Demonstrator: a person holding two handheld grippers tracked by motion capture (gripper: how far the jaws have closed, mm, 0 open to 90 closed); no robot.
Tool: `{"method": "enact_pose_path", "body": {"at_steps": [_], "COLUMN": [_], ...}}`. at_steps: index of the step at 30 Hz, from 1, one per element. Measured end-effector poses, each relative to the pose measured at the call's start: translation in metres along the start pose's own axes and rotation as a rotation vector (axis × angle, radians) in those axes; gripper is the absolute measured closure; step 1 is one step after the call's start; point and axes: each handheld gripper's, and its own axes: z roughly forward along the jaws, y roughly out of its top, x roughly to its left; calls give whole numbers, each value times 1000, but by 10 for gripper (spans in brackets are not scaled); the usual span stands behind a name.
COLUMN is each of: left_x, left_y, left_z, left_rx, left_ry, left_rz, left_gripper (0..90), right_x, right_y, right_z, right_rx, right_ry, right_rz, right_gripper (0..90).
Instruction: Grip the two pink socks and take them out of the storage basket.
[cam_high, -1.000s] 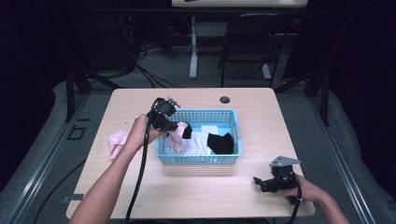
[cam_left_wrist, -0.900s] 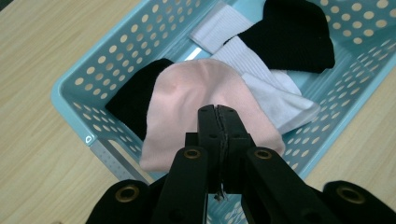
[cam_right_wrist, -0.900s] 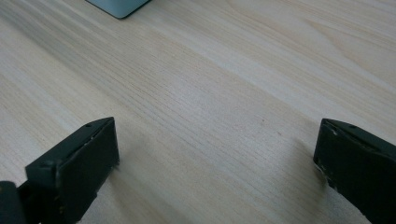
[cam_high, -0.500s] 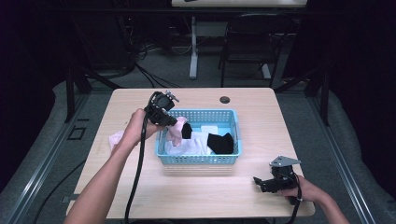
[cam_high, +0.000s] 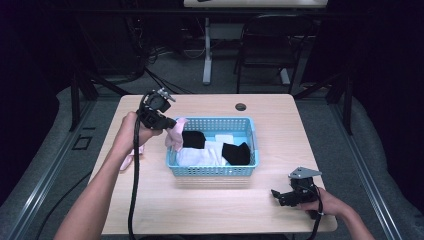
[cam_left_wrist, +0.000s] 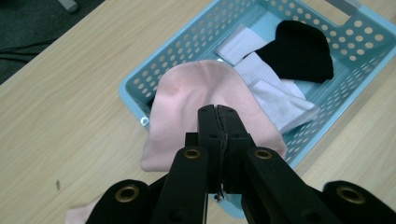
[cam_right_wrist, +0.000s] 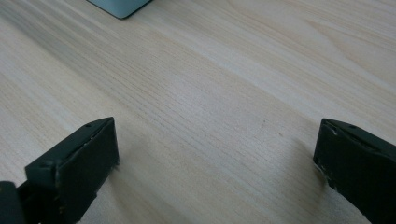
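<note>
Dark room behind: black chair (cam_high: 270, 47), white table leg (cam_high: 206, 55), cables on grey floor (cam_high: 170, 75)

Light wooden table (cam_high: 210, 210), small black round thing (cam_high: 241, 106) near its far edge

Light blue perforated basket (cam_high: 252, 145) mid-table, holding a black sock (cam_high: 236, 153), another black piece (cam_high: 193, 139) and white socks (cam_high: 200, 155)

Left forearm stretched forward from bottom left, hand (cam_high: 131, 131) raised beside the basket's left end; left gripper (cam_left_wrist: 218, 112) pressed together, pinching pink sock (cam_left_wrist: 196, 93), lifted and hanging over the basket's left rim

More pink cloth (cam_high: 127, 159) on the table under that hand

Right hand (cam_high: 325, 202) low at the near right corner, right gripper (cam_high: 278, 194) spread wide just above bare wood, well apart from the basket
</note>
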Motion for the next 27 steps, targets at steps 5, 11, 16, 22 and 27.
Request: {"method": "enact_pose_path", "body": {"at_steps": [5, 11, 16, 22, 27], "left_x": [11, 23, 34, 49, 60], "left_y": [-11, -26, -40, -62, -81], "left_z": [-12, -25, -32, -40, -43], "left_rx": [-9, -15, -22, -29, -19], "left_ry": [21, 43, 61, 80, 93], "left_rz": [-30, -61, -96, -146, -188], "left_gripper": [893, 893, 893, 893, 893], "right_x": [0, 0, 0, 0, 0], "right_y": [0, 0, 0, 0, 0], "right_z": [0, 0, 0, 0, 0], "right_rx": [1, 3, 3, 3, 3], "right_ry": [0, -2, -2, -1, -2], "right_rz": [0, -2, -2, -1, -2], "right_gripper": [0, 0, 0, 0, 0]}}
